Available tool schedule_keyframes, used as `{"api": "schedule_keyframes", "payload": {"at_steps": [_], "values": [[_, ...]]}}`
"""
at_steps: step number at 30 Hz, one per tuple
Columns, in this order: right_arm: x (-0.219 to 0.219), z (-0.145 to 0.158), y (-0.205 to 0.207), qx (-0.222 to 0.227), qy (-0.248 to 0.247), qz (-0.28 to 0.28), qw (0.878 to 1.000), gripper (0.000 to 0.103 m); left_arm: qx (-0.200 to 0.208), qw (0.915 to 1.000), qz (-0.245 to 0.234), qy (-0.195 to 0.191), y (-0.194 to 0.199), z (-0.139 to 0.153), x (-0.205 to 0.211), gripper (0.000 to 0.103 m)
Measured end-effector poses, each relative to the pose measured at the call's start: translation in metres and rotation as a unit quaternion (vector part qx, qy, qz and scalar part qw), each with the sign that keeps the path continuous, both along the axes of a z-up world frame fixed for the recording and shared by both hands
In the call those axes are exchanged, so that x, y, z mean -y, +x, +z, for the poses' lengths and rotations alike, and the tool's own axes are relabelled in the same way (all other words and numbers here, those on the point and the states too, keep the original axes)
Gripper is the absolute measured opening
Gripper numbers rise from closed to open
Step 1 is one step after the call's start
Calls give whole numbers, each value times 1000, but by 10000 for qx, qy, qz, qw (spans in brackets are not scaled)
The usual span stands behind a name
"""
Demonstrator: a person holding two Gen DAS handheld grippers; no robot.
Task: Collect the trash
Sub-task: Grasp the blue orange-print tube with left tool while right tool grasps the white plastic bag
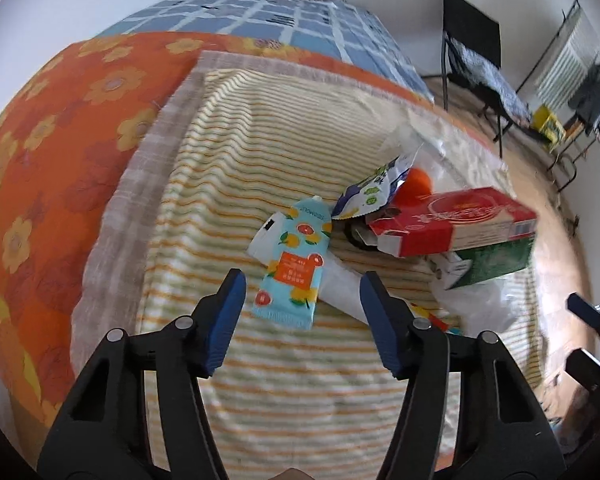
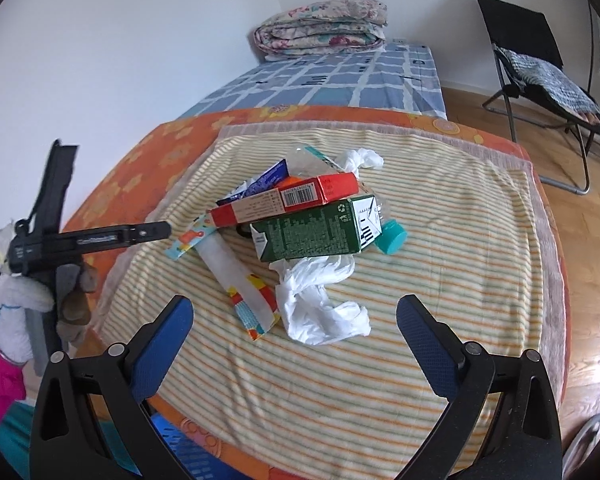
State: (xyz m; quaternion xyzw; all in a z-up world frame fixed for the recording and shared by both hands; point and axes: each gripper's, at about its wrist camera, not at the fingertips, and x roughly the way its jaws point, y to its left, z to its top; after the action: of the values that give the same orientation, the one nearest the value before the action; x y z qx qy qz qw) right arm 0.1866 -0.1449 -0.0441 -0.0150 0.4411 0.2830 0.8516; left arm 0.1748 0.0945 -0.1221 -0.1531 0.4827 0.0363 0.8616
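Note:
A pile of trash lies on a striped blanket (image 2: 440, 240) on the bed. It holds a red box (image 2: 288, 196) on a green carton (image 2: 312, 234), a teal cap (image 2: 392, 236), crumpled white tissue (image 2: 320, 304), a white wrapper (image 2: 236, 276) and a light blue fruit-print pouch (image 1: 296, 264). My left gripper (image 1: 302, 312) is open, just short of the pouch. The red box (image 1: 452, 220) and green carton (image 1: 496, 258) lie to its right. My right gripper (image 2: 294, 336) is open and empty, in front of the tissue. The left gripper's body (image 2: 88, 238) shows at the left in the right wrist view.
An orange flowered sheet (image 1: 60, 128) lies under the blanket, then a blue checked sheet (image 2: 320, 80) and a folded quilt (image 2: 324, 28) at the far end. A black folding chair (image 2: 540, 76) stands on the wooden floor (image 2: 588, 280) to the right. A blue basket (image 2: 188, 452) sits below the bed edge.

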Motion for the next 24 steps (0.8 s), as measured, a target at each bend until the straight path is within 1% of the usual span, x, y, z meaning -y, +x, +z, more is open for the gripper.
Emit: {"api": "schedule_keyframes", "payload": {"at_steps": [2,4,6,7,10,13,14,17,22,23,24], "values": [[-3,-6,3,-41,-54,24,10000,101,-39,9997,-106,231,9,-7,6,61],[-7,-10,6,-50,-122,72,9999,98,-88,9986,-219,479,16,-14,13,61],[-13,-15,9,19,-256,151,9996,97,-164,9971,-338,656,23,-23,19,61],[-16,-16,9,76,-308,176,9993,97,-195,9968,-365,682,26,-26,21,61],[-24,-19,13,158,-396,245,9988,97,-299,9959,-387,763,35,-34,24,55],[-30,-24,16,208,-485,286,9982,97,-292,9951,-373,865,40,-38,24,55],[-32,-26,17,228,-521,298,9979,97,-291,9948,-366,903,42,-39,23,53],[-37,-32,22,273,-665,291,9970,97,-289,9953,-284,879,45,-40,18,43],[-44,-47,34,261,-902,214,9954,96,-212,9964,-252,775,46,-40,11,37],[-45,-50,36,229,-935,228,9951,94,-189,9969,-243,727,46,-40,9,37],[-47,-54,37,205,-981,256,9946,86,-178,9973,-225,682,45,-40,8,37]]}}
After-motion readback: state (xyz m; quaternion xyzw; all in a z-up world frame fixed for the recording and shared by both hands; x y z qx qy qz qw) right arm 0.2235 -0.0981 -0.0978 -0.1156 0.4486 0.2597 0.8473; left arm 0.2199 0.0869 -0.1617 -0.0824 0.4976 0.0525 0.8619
